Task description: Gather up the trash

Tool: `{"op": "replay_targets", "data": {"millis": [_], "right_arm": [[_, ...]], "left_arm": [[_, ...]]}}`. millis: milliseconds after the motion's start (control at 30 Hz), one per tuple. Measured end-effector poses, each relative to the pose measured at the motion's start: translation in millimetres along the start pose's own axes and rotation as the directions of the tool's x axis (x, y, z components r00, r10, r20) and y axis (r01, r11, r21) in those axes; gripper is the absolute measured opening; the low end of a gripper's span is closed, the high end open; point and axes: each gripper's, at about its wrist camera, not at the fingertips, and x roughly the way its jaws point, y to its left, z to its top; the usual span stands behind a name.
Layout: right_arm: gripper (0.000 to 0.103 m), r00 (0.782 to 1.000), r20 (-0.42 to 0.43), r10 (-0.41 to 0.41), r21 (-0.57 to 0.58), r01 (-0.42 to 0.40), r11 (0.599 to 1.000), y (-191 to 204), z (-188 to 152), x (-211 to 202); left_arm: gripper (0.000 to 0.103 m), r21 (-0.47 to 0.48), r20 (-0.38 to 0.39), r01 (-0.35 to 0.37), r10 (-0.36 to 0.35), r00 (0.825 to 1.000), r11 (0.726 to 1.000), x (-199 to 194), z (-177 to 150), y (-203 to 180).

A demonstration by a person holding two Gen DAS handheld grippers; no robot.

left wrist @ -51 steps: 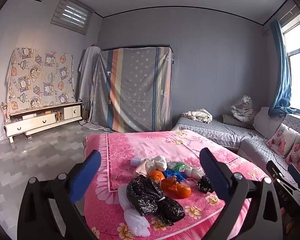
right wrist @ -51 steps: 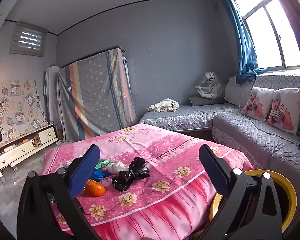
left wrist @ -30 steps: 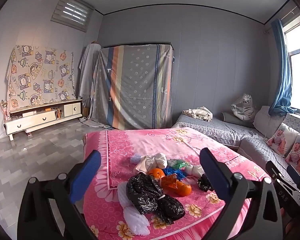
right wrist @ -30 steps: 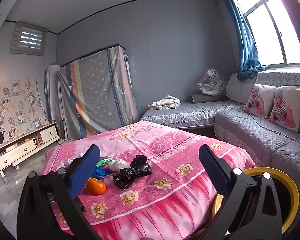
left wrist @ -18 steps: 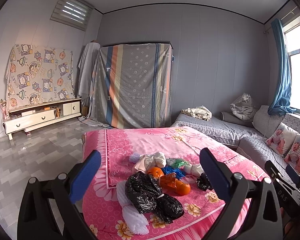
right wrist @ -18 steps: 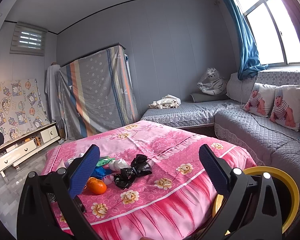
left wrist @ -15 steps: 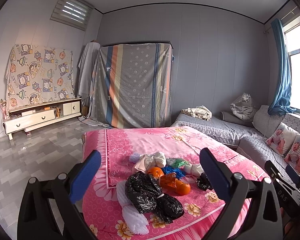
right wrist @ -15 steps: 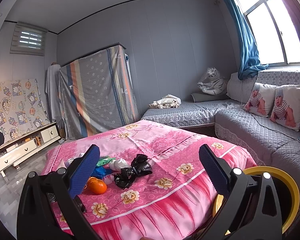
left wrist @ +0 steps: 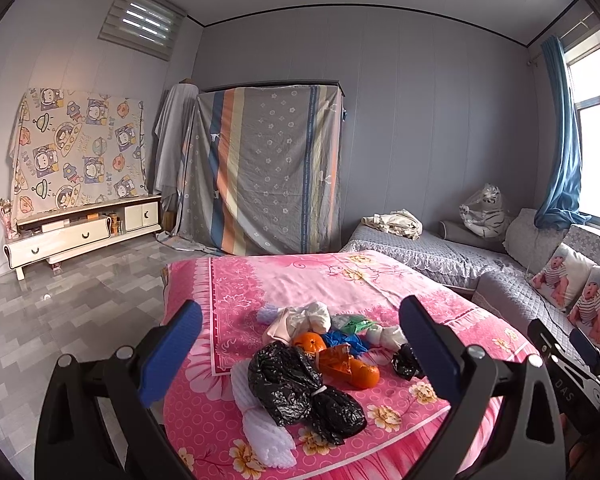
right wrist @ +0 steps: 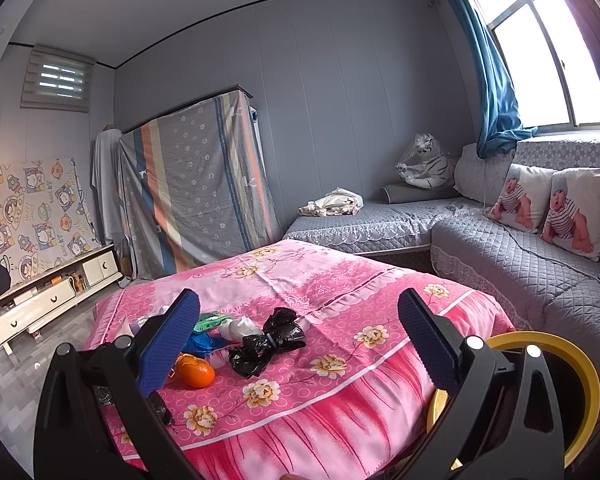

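Observation:
A pile of trash lies on the pink flowered cover of a low table [left wrist: 284, 280]: a large black plastic bag [left wrist: 296, 388], white foam netting [left wrist: 260, 432], oranges [left wrist: 362, 372], blue and green wrappers, white crumpled pieces and a small black bag [left wrist: 406, 362]. In the right wrist view the small black bag [right wrist: 272, 340] and an orange [right wrist: 196, 372] lie near the table's front. My left gripper [left wrist: 300, 354] is open and empty, short of the pile. My right gripper [right wrist: 298, 344] is open and empty. A yellow-rimmed bin [right wrist: 580, 384] stands low right, beside the table.
A grey quilted sofa [right wrist: 520, 264] with baby-print pillows runs along the right and back. A wardrobe under a striped sheet [left wrist: 260, 172] stands at the back wall. A white TV cabinet [left wrist: 80, 232] is at the left, with grey tiled floor [left wrist: 60, 304] between.
Both views have shifted only slightly; the pile sits a little lower and closer in the left wrist view. Both grippers stay open and empty.

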Motion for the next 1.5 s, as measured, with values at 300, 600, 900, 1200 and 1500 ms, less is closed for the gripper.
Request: {"op": "replay_targets", "data": {"millis": [300, 600, 900, 1200, 1500], "right_arm": [[0.095, 1.0, -0.001, 0.001, 0.003, -0.001, 1.0, -1, -1, 0], [0.095, 1.0, -0.008, -0.004, 0.001, 0.004, 1.0, 0, -4, 4], [0.095, 1.0, -0.024, -0.006, 0.012, 0.006, 1.0, -4, -7, 11], [0.095, 0.999, -0.038, -0.006, 0.018, 0.007, 1.0, -9, -11, 18], [0.095, 0.996, -0.054, 0.065, -0.043, -0.067, 0.997, -9, -7, 44]], "left_arm": [[0.095, -0.001, -0.003, 0.001, -0.001, 1.0, 1.0, -1, -1, 0], [0.095, -0.004, -0.017, 0.005, -0.005, 1.0, 1.0, 2, -1, 2], [0.095, -0.006, -0.038, 0.006, -0.006, 0.999, 1.0, 7, -1, 1], [0.095, 0.01, -0.027, 0.0, 0.001, 1.0, 1.0, 8, 0, -3], [0.095, 0.06, -0.092, 0.036, -0.03, 0.995, 0.998, 26, -7, 2]]}}
